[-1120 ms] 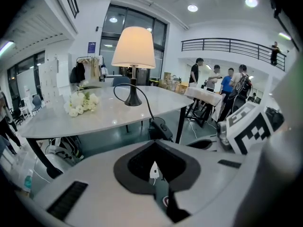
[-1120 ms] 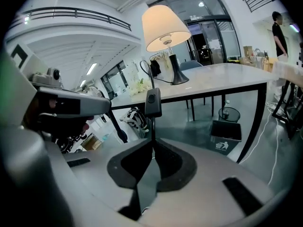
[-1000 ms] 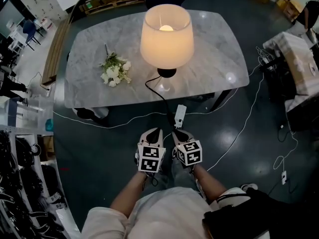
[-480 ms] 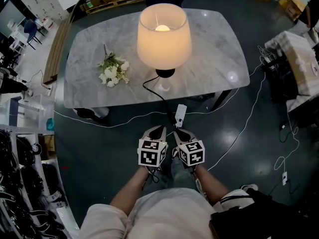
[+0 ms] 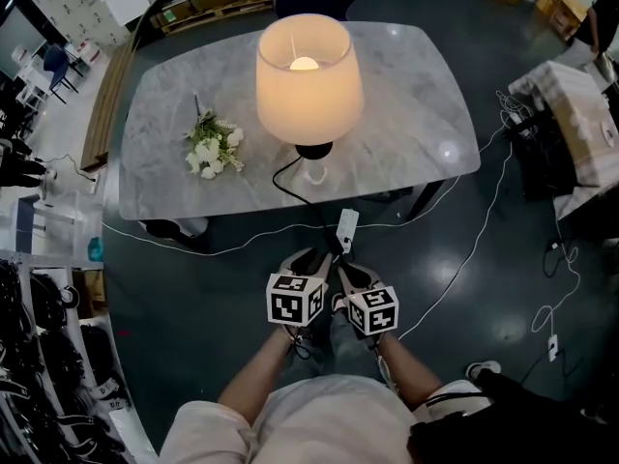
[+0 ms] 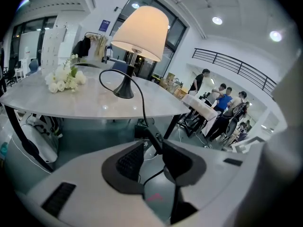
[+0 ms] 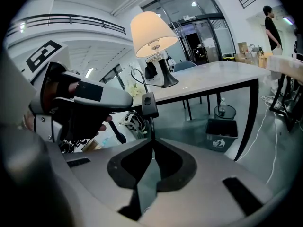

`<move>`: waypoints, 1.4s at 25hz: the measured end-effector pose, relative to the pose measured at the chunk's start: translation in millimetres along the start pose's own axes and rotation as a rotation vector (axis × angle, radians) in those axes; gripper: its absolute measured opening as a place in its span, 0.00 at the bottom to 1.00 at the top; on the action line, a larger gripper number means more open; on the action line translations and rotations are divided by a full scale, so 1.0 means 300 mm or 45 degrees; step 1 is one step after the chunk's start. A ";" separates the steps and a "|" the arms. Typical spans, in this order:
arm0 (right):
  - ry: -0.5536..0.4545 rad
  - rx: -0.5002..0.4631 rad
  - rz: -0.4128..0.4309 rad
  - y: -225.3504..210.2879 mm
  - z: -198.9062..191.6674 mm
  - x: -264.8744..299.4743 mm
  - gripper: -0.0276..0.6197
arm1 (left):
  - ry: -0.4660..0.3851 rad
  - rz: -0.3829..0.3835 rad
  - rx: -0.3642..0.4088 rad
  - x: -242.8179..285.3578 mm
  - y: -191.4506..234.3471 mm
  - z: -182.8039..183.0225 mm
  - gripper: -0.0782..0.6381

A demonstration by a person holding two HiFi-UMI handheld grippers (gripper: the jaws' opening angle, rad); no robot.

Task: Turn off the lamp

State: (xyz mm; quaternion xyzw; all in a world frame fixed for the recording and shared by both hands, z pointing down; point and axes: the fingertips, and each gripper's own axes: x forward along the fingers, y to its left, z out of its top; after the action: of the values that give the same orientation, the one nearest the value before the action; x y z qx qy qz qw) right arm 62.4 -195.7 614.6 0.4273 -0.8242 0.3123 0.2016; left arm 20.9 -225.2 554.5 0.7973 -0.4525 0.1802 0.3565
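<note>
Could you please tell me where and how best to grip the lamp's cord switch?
I'd pinch the switch body across its flat faces, coming from its left: the right gripper pinches the cord just under it, steadying it.

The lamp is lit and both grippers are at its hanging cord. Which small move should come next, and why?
Probably bring the left gripper up to the switch and squeeze its button. The lamp is lit, the right gripper is shut on the cord just below the switch, and the left jaws have just been opening, with the cord between them but not pinched.
</note>
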 end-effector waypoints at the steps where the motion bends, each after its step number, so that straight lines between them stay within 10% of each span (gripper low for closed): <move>1: -0.001 -0.001 0.000 0.000 -0.002 -0.002 0.07 | 0.003 -0.003 -0.003 0.006 -0.004 -0.003 0.26; 18: 0.004 -0.015 0.030 -0.020 -0.033 -0.018 0.07 | 0.017 -0.050 -0.206 0.118 -0.011 -0.002 0.30; 35: 0.018 -0.046 0.056 -0.022 -0.069 -0.016 0.07 | 0.064 -0.061 -0.151 0.143 -0.050 -0.023 0.27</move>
State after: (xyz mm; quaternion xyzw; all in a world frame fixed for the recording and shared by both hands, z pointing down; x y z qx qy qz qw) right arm 71.9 -181.7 629.2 0.4032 -0.8373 0.3048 0.2083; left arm 56.3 -240.7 579.2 0.7806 -0.4340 0.1645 0.4186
